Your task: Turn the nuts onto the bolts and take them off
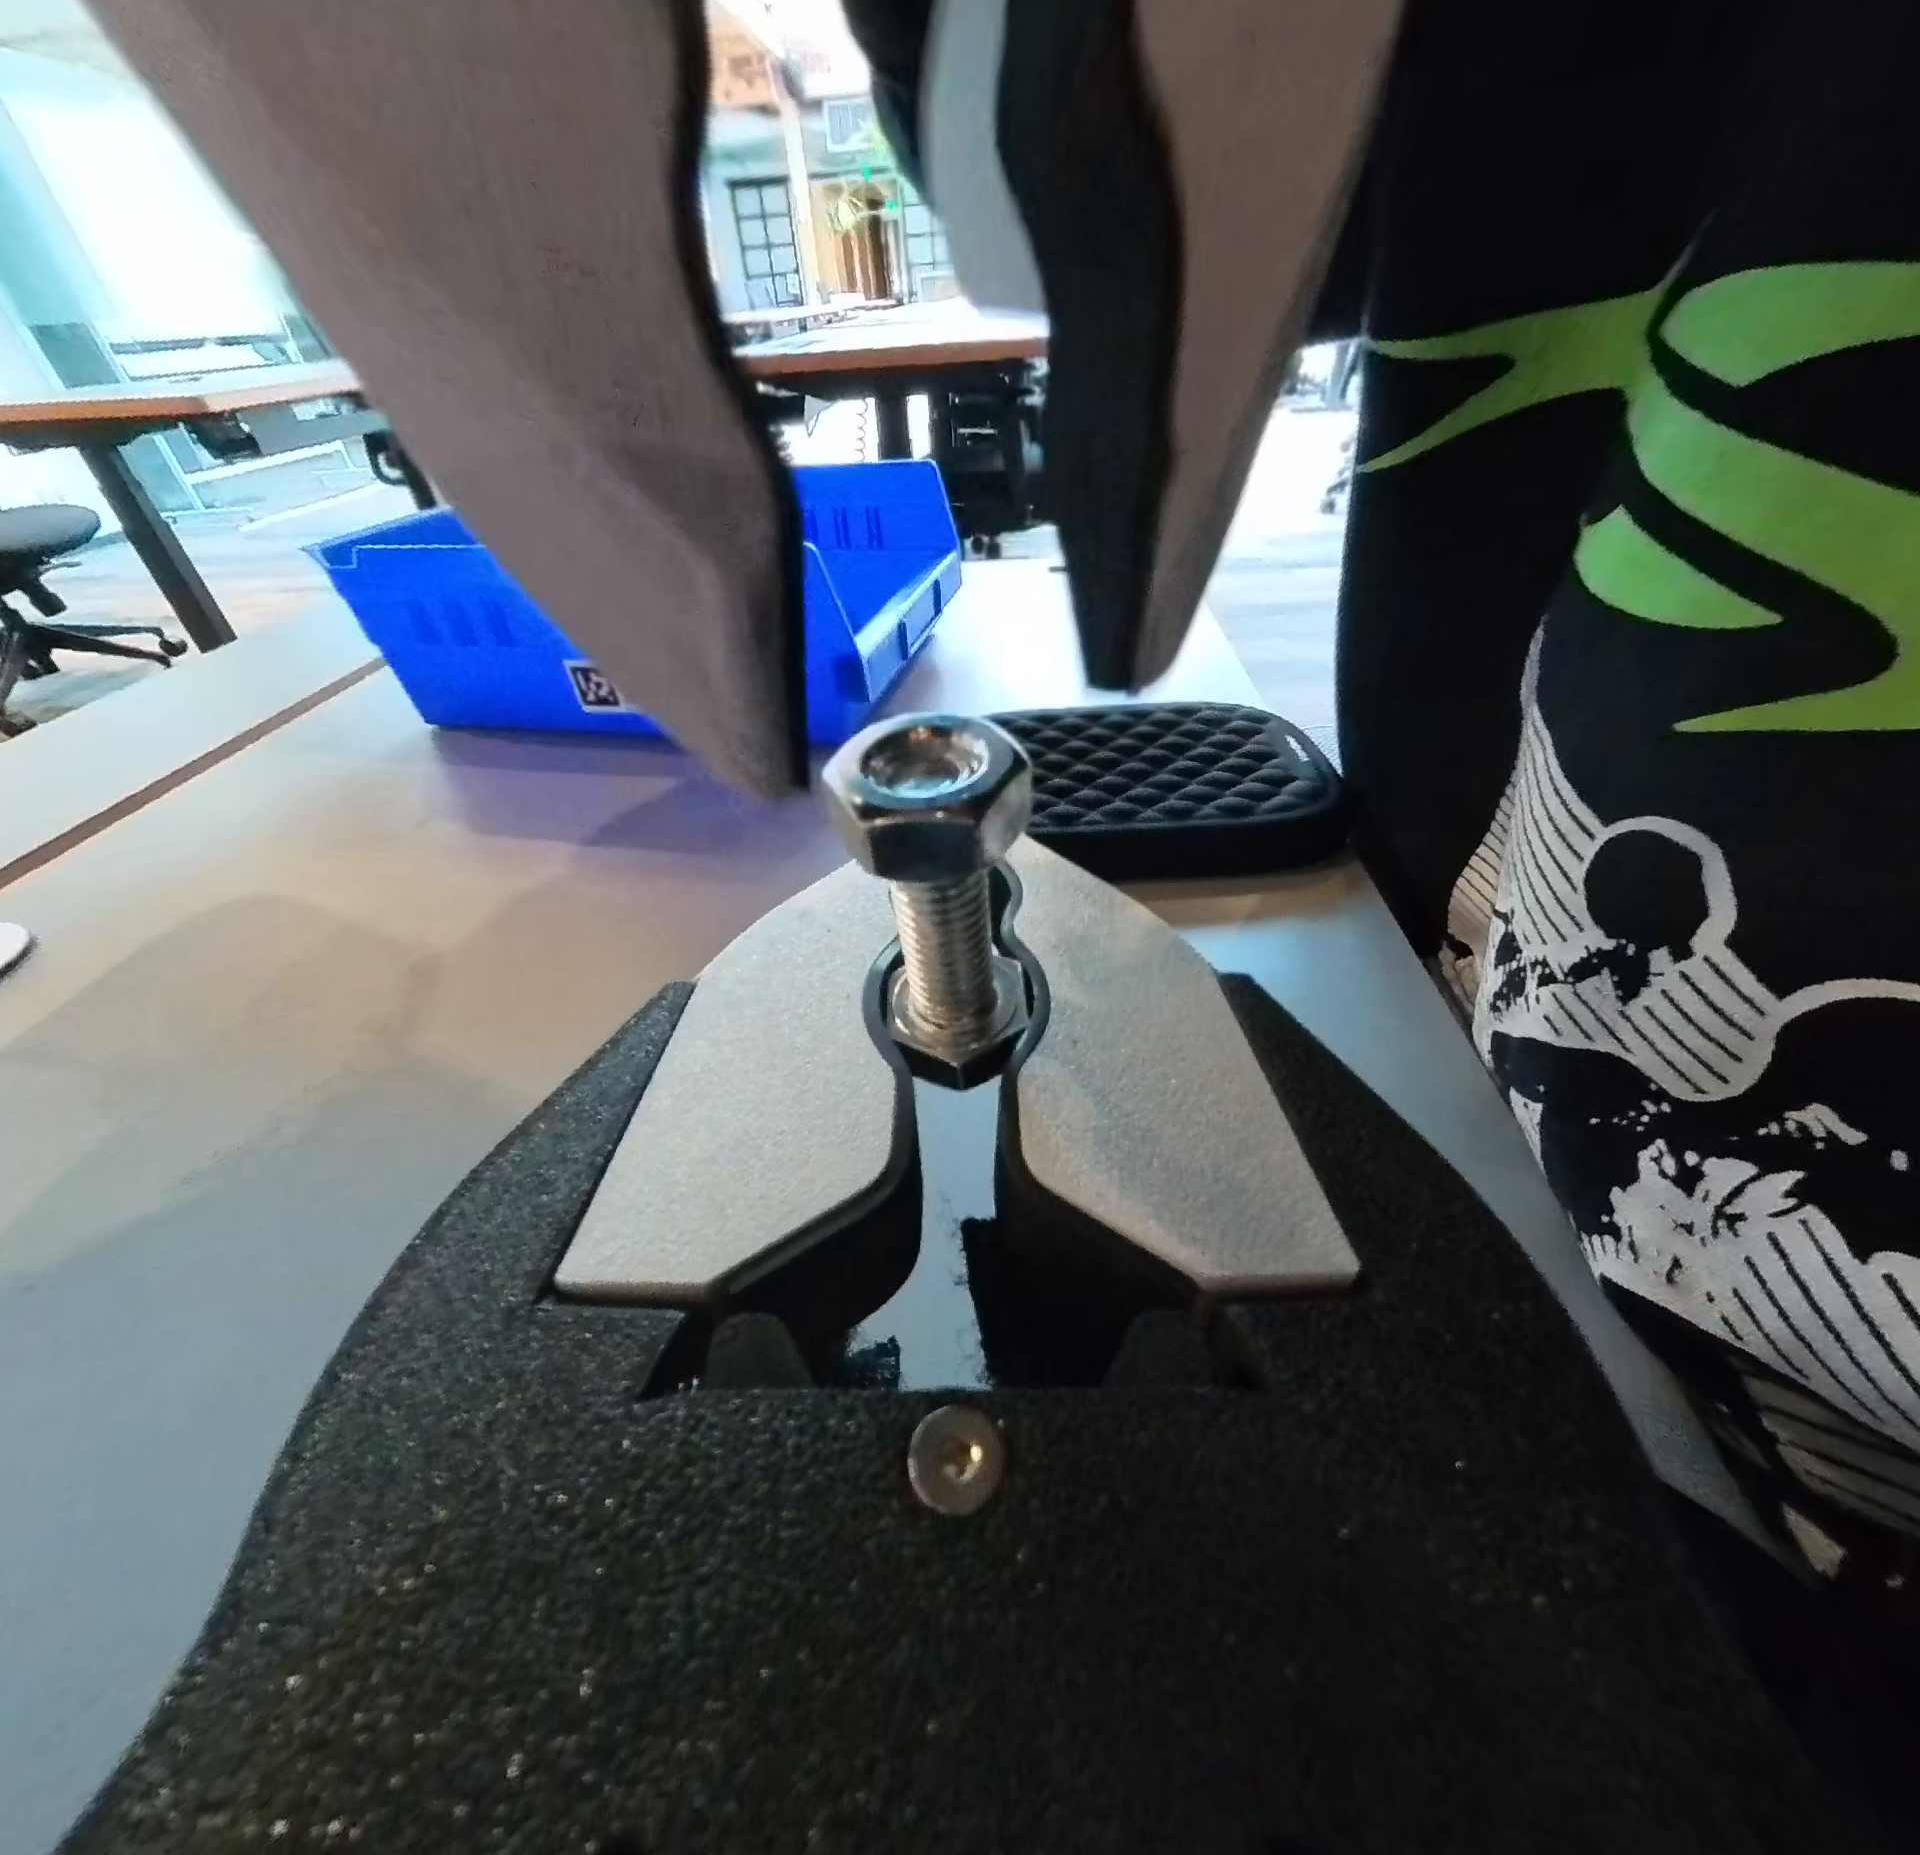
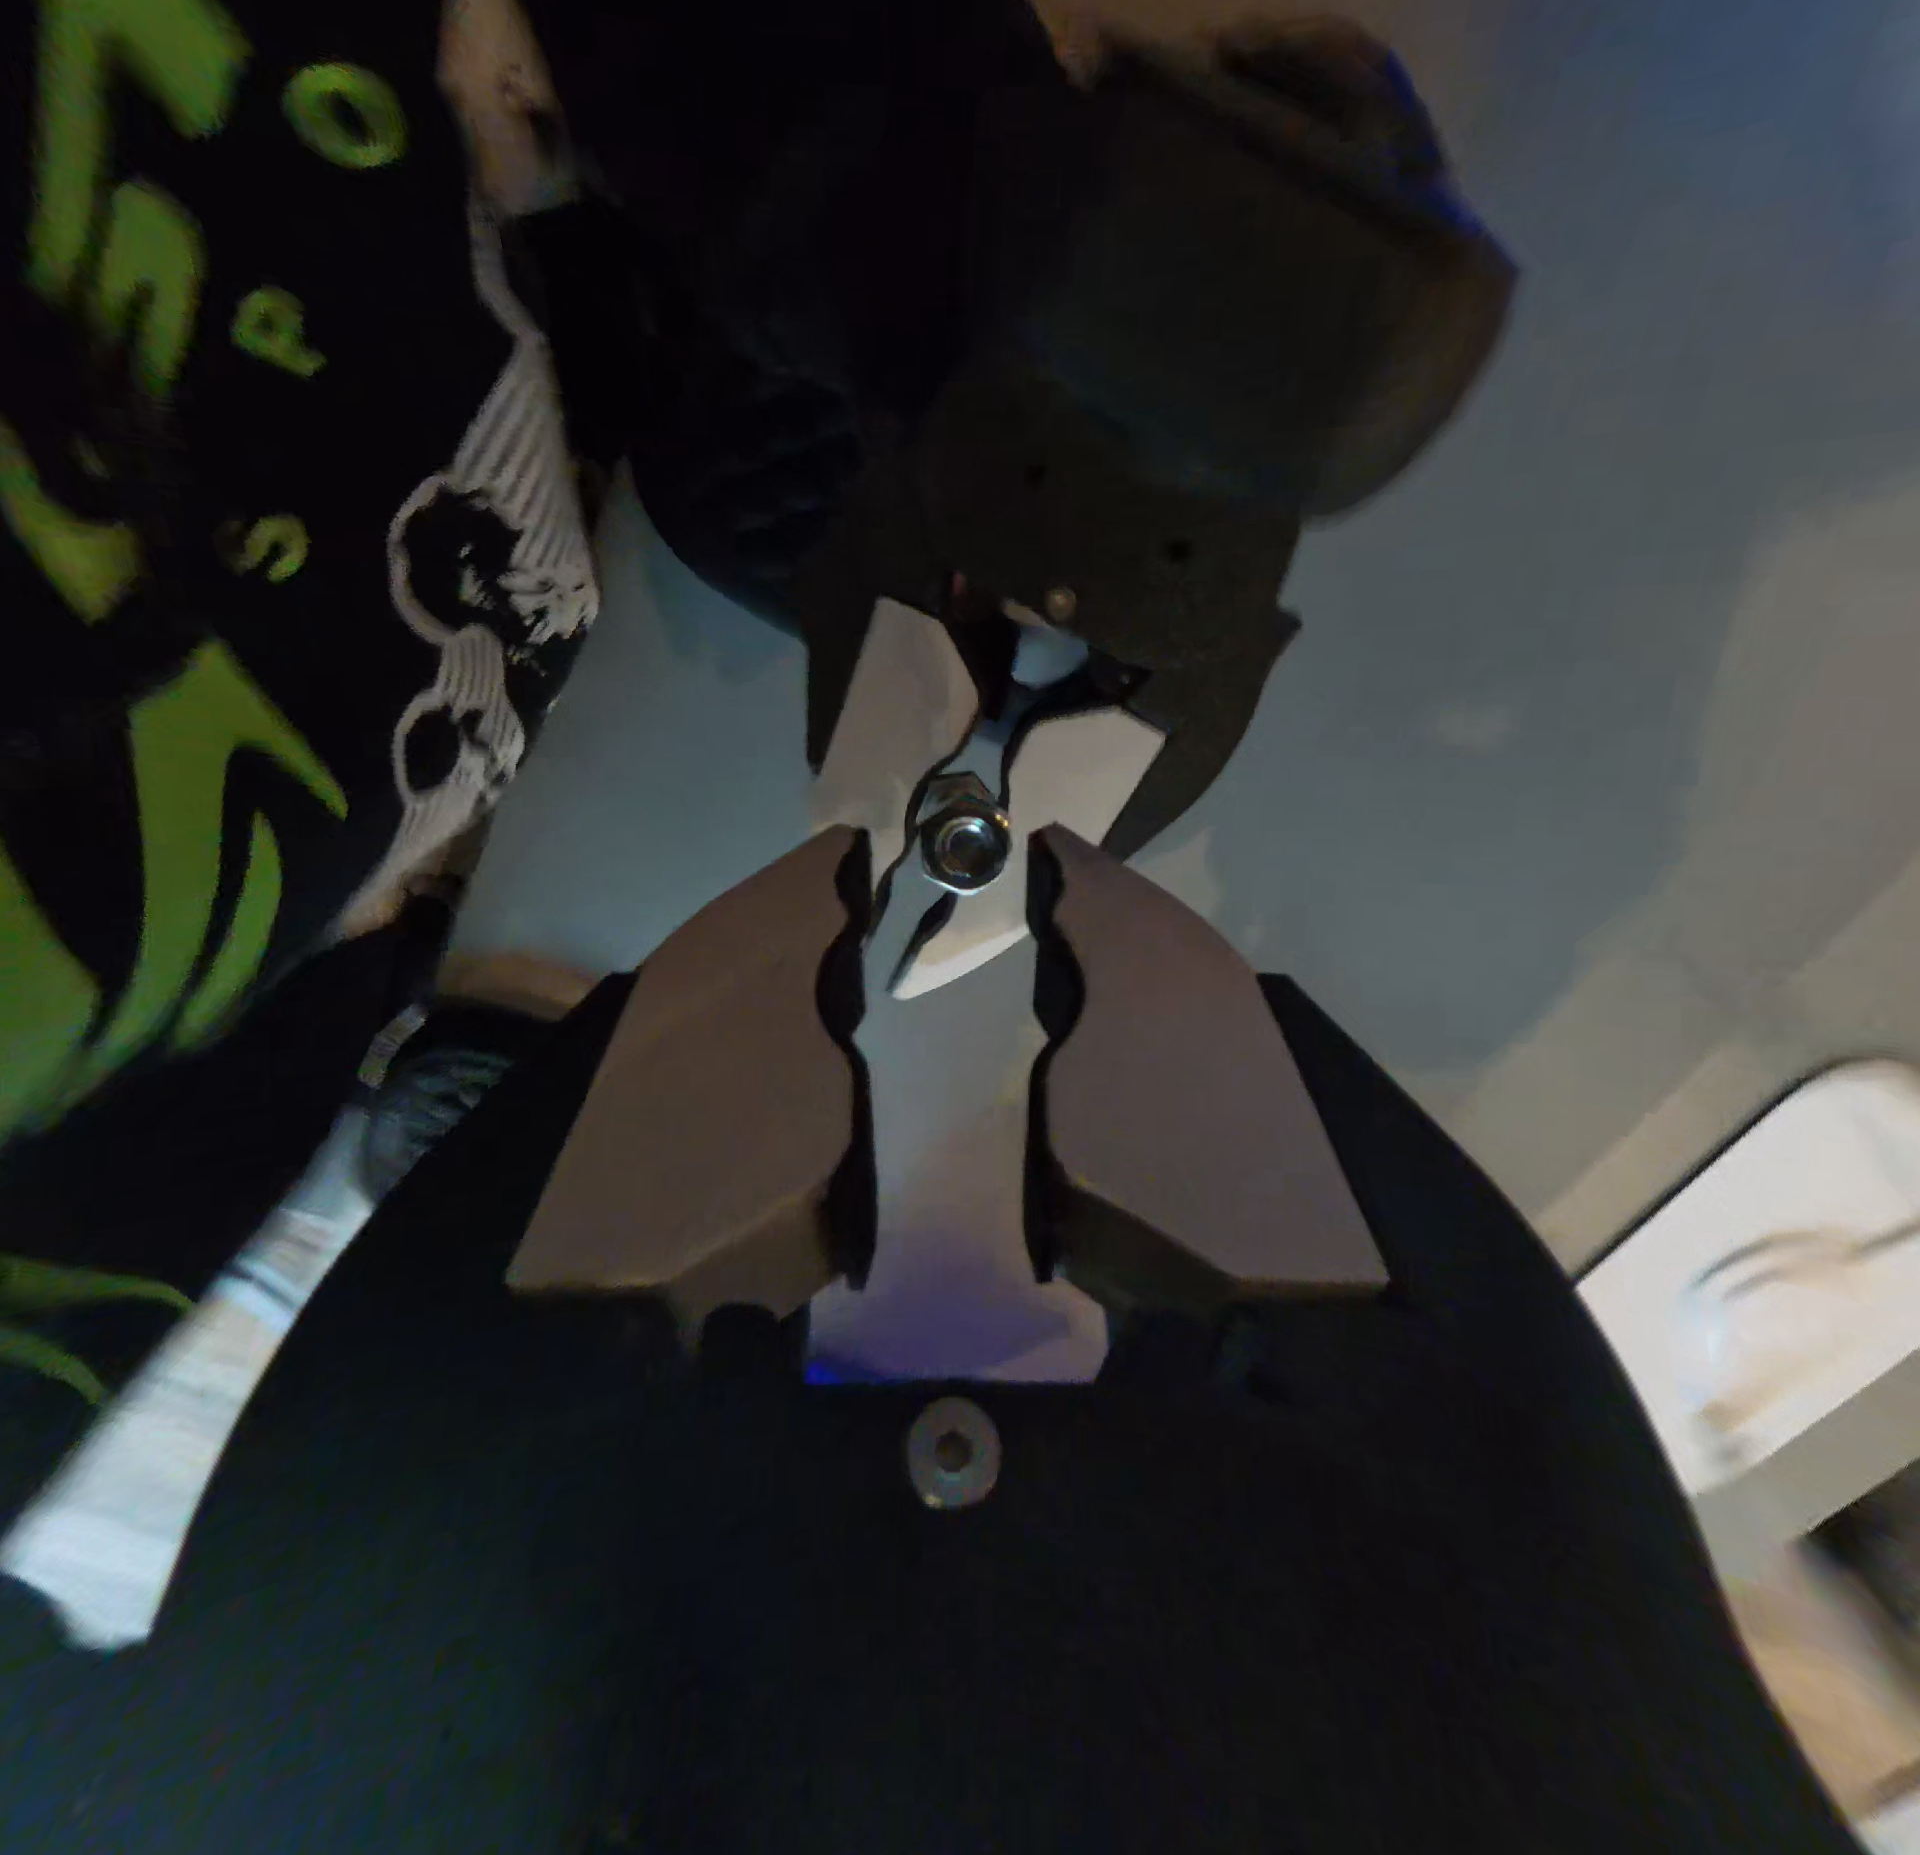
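Left wrist view: the left gripper [image 1: 956, 974] is pinched on a bolt [image 1: 943, 958], its two pale grey, grainy-surfaced pads closed around the hex head low on the shank. The bolt stands upright out of the notch between the pads, bright steel with a fine thread. A hex nut [image 1: 928, 789] sits at the very top of the thread, shiny, with flat sides and a round bore. The gripper body is black with a coarse speckled texture and one round screw in the middle. Above the nut hangs the right gripper [image 1: 940, 725], its fingers spread well apart, one tip just left of the nut and the other above and right of it; neither touches the nut. Behind lie a blue plastic bin [image 1: 883, 579] with a small square black-and-white marker on its front wall, and a black quilted pad [image 1: 1164, 777], both on a smooth grey table [image 1: 312, 922]. At right is a person's black shirt [image 1: 1714, 662] with green and white print.

Right wrist view: dim and blurred. The right gripper [image 2: 948, 855] is spread, its wavy-edged grey fingers on either side of the nut [image 2: 961, 849], with gaps showing on both sides. The nut is seen end-on, atop the bolt held by the left gripper [image 2: 971, 756] beyond. The printed shirt [image 2: 208, 558] fills the left
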`<state>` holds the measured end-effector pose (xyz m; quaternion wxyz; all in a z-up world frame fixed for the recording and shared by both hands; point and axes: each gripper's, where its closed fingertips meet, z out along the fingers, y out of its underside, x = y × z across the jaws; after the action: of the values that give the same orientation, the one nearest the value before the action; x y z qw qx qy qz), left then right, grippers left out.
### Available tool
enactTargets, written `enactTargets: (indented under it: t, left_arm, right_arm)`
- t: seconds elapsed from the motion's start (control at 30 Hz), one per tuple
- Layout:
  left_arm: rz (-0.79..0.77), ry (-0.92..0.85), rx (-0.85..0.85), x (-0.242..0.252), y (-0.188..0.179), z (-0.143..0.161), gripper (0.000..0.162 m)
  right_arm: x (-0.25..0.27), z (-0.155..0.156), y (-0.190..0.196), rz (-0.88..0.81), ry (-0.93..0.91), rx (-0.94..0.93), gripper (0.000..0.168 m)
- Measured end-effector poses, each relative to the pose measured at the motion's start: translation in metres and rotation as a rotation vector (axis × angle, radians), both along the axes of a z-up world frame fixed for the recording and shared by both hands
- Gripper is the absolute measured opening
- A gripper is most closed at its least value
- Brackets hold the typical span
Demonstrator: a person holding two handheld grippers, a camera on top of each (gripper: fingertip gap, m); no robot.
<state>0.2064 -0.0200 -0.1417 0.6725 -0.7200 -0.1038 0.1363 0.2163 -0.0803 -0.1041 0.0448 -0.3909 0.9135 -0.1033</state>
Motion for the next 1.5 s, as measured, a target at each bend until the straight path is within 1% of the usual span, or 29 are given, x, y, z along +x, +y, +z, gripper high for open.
enactTargets:
  t: [0.07,0.17,0.2,0.27,0.33,0.4,0.47,0.53,0.63,0.7,0.87,1.03,1.1,1.17,1.2,1.27,1.4,1.5]
  left_arm:
    - [-0.003,0.001,-0.002,0.000,0.000,0.000,0.010]
    - [-0.010,0.001,-0.007,0.001,0.001,-0.001,0.010]
    - [-0.011,0.001,-0.007,0.001,0.001,-0.001,0.010]
    - [-0.012,0.003,-0.008,0.002,0.001,-0.001,0.010]
    - [-0.014,0.004,-0.009,0.002,0.002,-0.001,0.010]
    - [-0.016,0.004,-0.009,0.002,0.002,-0.001,0.010]
    - [-0.017,0.004,-0.009,0.002,0.002,-0.001,0.010]
    - [-0.018,0.003,-0.013,0.003,0.002,-0.002,0.010]
    - [-0.018,0.004,-0.017,0.003,0.002,-0.002,0.010]
    - [-0.012,0.003,-0.013,0.002,0.002,-0.001,0.010]
    - [0.003,-0.002,-0.012,0.000,0.001,-0.002,0.010]
    - [0.010,-0.007,-0.021,-0.001,0.001,-0.004,0.010]
    - [0.014,-0.007,-0.015,-0.002,0.001,-0.003,0.010]
    - [0.014,-0.008,-0.001,-0.002,-0.001,-0.001,0.010]
    - [0.013,-0.005,0.002,-0.002,-0.001,0.000,0.010]
    - [0.009,-0.004,0.001,-0.001,0.000,-0.001,0.010]
    - [-0.003,0.000,-0.009,0.000,0.001,-0.001,0.010]
    - [-0.008,0.002,-0.012,0.001,0.001,-0.002,0.010]
  right_arm:
    - [0.001,0.009,-0.005,0.187,0.004,-0.057,0.032]
    - [-0.001,0.010,-0.002,0.550,0.077,-0.073,0.034]
    - [-0.002,0.007,0.000,0.656,0.101,-0.063,0.033]
    - [-0.001,0.002,0.005,0.797,0.090,0.002,0.032]
    - [0.002,-0.002,0.006,0.873,0.056,0.050,0.030]
    - [0.002,-0.004,0.003,0.918,0.067,0.073,0.025]
    - [0.001,-0.007,0.001,0.943,0.073,0.093,0.018]
    - [0.000,-0.008,0.000,0.941,0.074,0.104,0.017]
    - [-0.001,-0.007,-0.001,0.884,0.071,0.090,0.017]
    - [0.000,-0.006,-0.001,0.777,0.067,0.081,0.017]
    - [-0.002,-0.008,-0.002,0.348,0.079,0.072,0.016]
    - [0.000,-0.009,0.000,-0.148,0.041,0.079,0.016]
    - [0.000,-0.009,-0.001,-0.234,0.017,0.051,0.016]
    - [0.000,-0.008,-0.002,-0.255,0.000,0.021,0.017]
    - [0.002,-0.007,-0.001,-0.226,-0.013,0.018,0.019]
    - [0.007,-0.001,0.001,-0.090,-0.029,0.006,0.025]
    - [0.008,0.013,0.000,0.384,0.023,-0.075,0.030]
    - [0.008,0.009,0.000,0.671,0.076,-0.056,0.033]
